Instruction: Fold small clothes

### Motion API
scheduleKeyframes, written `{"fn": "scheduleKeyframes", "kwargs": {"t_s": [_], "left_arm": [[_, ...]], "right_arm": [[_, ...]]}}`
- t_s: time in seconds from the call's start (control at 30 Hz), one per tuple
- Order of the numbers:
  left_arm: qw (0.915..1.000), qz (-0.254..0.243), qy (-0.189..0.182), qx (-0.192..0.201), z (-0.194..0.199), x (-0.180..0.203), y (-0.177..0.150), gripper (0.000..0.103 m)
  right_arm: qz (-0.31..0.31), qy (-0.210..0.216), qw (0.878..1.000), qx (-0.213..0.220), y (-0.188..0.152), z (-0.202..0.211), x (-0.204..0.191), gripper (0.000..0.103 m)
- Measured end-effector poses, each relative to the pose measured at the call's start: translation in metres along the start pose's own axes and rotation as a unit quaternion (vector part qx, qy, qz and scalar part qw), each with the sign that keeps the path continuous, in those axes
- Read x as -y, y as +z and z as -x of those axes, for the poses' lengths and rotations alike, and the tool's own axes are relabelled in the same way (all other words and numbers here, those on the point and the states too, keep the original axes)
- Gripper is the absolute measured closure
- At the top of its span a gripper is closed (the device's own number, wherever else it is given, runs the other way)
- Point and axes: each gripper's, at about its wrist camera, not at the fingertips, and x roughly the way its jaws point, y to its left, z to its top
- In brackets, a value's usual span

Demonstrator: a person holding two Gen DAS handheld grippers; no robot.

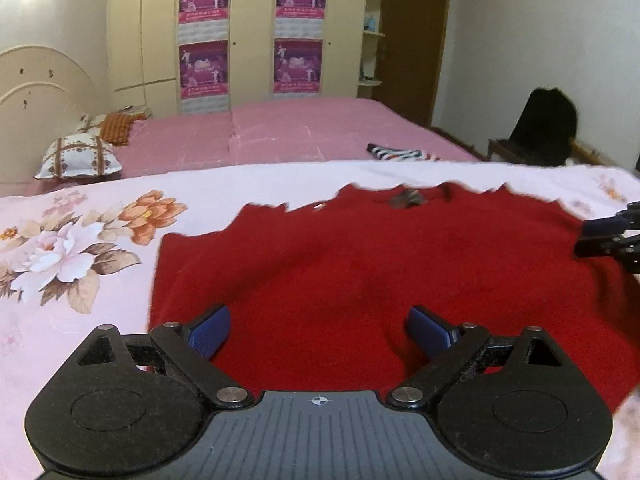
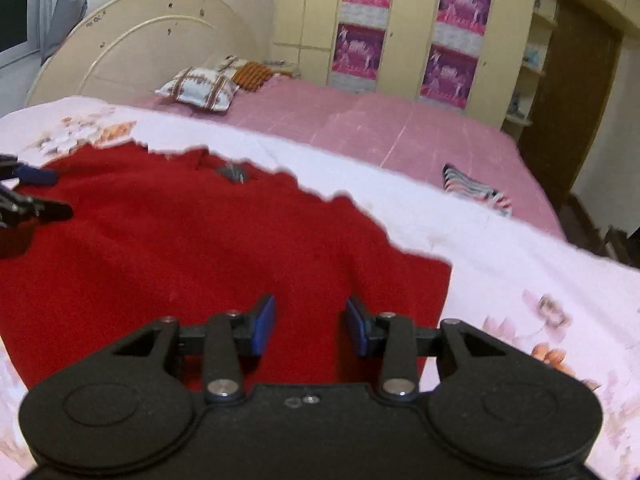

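**Red sweater flat on the bed, both grippers empty**

Left gripper (image 1: 319,330) is spread wide over the sweater (image 1: 360,264), pinching nothing. Right gripper (image 2: 311,326) is opening, nothing between the pads. Sweater lies on the floral sheet (image 1: 80,240); striped cloth (image 1: 400,153) and pillow (image 1: 76,157) farther back.

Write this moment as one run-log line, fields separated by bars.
red knit garment: flat on floral sheet | left gripper: open, empty | right gripper: opening, empty
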Motion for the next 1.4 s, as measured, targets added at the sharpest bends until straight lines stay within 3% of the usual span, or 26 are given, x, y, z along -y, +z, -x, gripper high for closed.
{"fn": "scheduleKeyframes", "kwargs": {"t_s": [0.07, 0.2, 0.33, 0.5, 0.63, 0.73, 1.03, 1.17, 1.27, 1.4], "left_arm": [[0.9998, -0.002, -0.017, 0.011, 0.018, 0.014, -0.003, 0.008], [0.999, -0.012, -0.043, 0.007, 0.025, 0.044, -0.016, 0.008], [0.9993, -0.031, -0.017, -0.007, 0.026, 0.053, -0.029, 0.008], [0.9988, -0.035, 0.018, -0.028, 0.037, 0.035, -0.03, 0.008], [0.9986, -0.03, 0.023, -0.037, 0.046, 0.027, -0.033, 0.008], [0.9991, -0.019, 0.022, -0.03, 0.053, 0.028, -0.032, 0.008], [0.9997, -0.014, 0.008, -0.018, 0.068, 0.052, -0.029, 0.008], [0.999, -0.013, -0.005, -0.043, 0.063, 0.06, -0.04, 0.008], [0.9984, -0.003, 0.013, -0.055, 0.059, 0.053, -0.054, 0.008], [0.9985, 0.003, 0.025, -0.048, 0.071, 0.035, -0.062, 0.008]], "right_arm": [[-0.007, 0.008, 1.0, 0.025, 0.003, 0.017, -0.012, 0.065], [0.028, 0.053, 0.998, 0.026, -0.007, 0.029, -0.062, 0.065], [0.071, 0.057, 0.996, -0.002, -0.022, 0.02, -0.101, 0.065], [0.051, 0.023, 0.998, -0.015, -0.036, 0.025, -0.079, 0.065], [0.02, 0.01, 0.999, -0.032, -0.038, 0.03, -0.057, 0.064], [0.013, 0.003, 1.0, -0.019, -0.035, 0.039, -0.061, 0.064], [0.023, 0.051, 0.998, -0.001, -0.024, 0.04, -0.113, 0.064], [0.035, 0.054, 0.998, -0.009, -0.031, 0.036, -0.131, 0.064], [0.037, 0.04, 0.998, -0.021, -0.038, 0.034, -0.128, 0.062], [0.01, 0.013, 1.0, -0.024, -0.056, 0.048, -0.095, 0.061]]}}
